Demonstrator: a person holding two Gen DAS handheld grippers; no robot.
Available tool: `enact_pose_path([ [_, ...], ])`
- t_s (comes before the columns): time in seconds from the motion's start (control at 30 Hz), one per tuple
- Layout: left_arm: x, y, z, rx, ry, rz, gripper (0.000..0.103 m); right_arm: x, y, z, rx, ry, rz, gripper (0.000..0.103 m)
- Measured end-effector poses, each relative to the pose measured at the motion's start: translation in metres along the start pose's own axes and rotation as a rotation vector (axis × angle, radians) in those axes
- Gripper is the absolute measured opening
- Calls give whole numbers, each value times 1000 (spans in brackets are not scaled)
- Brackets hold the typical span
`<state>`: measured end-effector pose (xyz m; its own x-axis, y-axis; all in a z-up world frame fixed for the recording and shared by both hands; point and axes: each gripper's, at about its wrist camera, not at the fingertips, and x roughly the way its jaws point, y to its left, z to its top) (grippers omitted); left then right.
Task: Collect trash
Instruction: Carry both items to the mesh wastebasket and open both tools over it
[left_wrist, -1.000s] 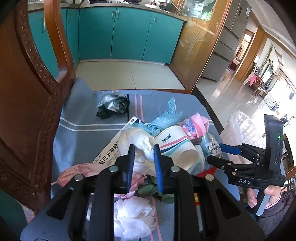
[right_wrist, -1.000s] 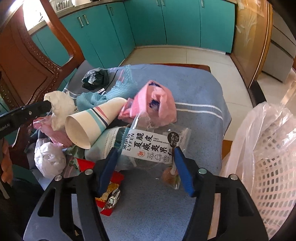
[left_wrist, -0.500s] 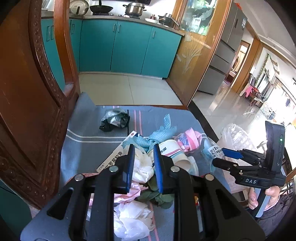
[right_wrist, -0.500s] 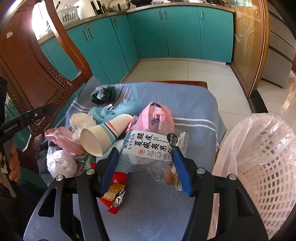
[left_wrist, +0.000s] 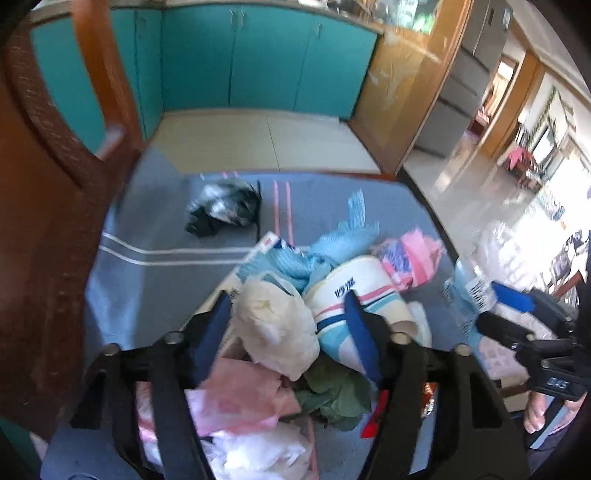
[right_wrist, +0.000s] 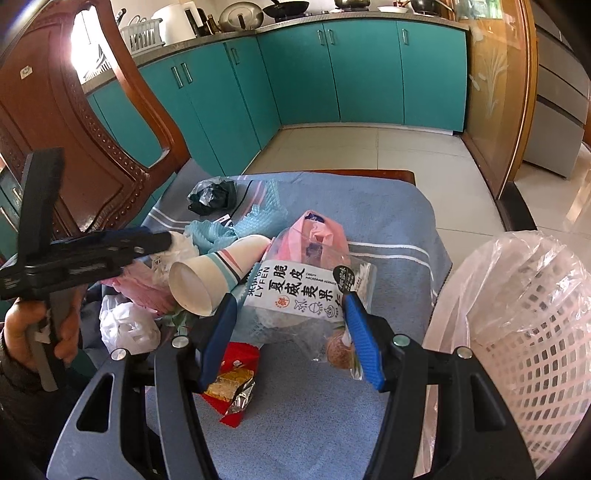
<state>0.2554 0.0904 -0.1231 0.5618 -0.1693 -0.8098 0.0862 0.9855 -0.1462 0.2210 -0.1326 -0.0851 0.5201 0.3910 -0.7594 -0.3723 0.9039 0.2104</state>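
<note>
Both tongs gape: left gripper straddles a white wad; right gripper straddles the snack bag, lying flat crosswise, near the lined basket

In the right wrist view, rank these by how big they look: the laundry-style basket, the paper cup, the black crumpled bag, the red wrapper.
1. Basket, by far the largest; it also sits nearest the camera.
2. Paper cup.
3. Red wrapper and black crumpled bag look alike; the bag lies farther off, so no ranking.
</note>
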Motion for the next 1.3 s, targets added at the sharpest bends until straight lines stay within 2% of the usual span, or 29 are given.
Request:
enact_pose_path([
  [0.07, 5, -4, -3, 32, 14, 39, 34, -2, -2, 0, 1, -1, -2, 60],
  [0.1, 5, -5, -5, 41, 12, 48, 29, -3, -2, 0, 1, -3, -3, 60],
  [0.13, 3, -5, -6, 48, 6, 50, 18, -4, -3, 0, 1, -6, -3, 60],
  [0.17, -2, -4, -7, 43, -10, 34, 14, -6, -4, 0, 0, -11, -5, 60],
  [0.33, -33, 1, -15, 27, -95, -12, 11, -18, -6, 0, 7, -52, -6, 60],
  [0.5, -72, 7, -14, -4, -236, -60, 11, -35, -15, 1, 25, -103, -19, 60],
  [0.57, -88, 4, -12, -25, -280, -87, 11, -47, -21, 2, 29, -133, -42, 60],
  [0.67, -106, -21, -2, 27, -310, -131, 11, -74, -41, -2, 62, -203, -110, 60],
  [0.77, -108, -66, 5, 111, -306, -196, 11, -97, -75, -15, 152, -245, -209, 60],
  [0.83, -103, -101, 11, 158, -285, -282, 11, -104, -102, -27, 239, -232, -280, 60],
  [0.93, -86, -154, 16, 227, -240, -374, 11, -108, -133, -45, 359, -201, -350, 60],
  [1.1, -46, -227, 8, 298, -154, -477, 11, -109, -154, -62, 450, -169, -469, 60],
  [1.27, -8, -259, 4, 308, -69, -515, 11, -115, -169, -70, 516, -174, -471, 61],
  [1.3, -4, -261, 5, 302, -56, -525, 14, -115, -171, -71, 517, -173, -469, 61],
])
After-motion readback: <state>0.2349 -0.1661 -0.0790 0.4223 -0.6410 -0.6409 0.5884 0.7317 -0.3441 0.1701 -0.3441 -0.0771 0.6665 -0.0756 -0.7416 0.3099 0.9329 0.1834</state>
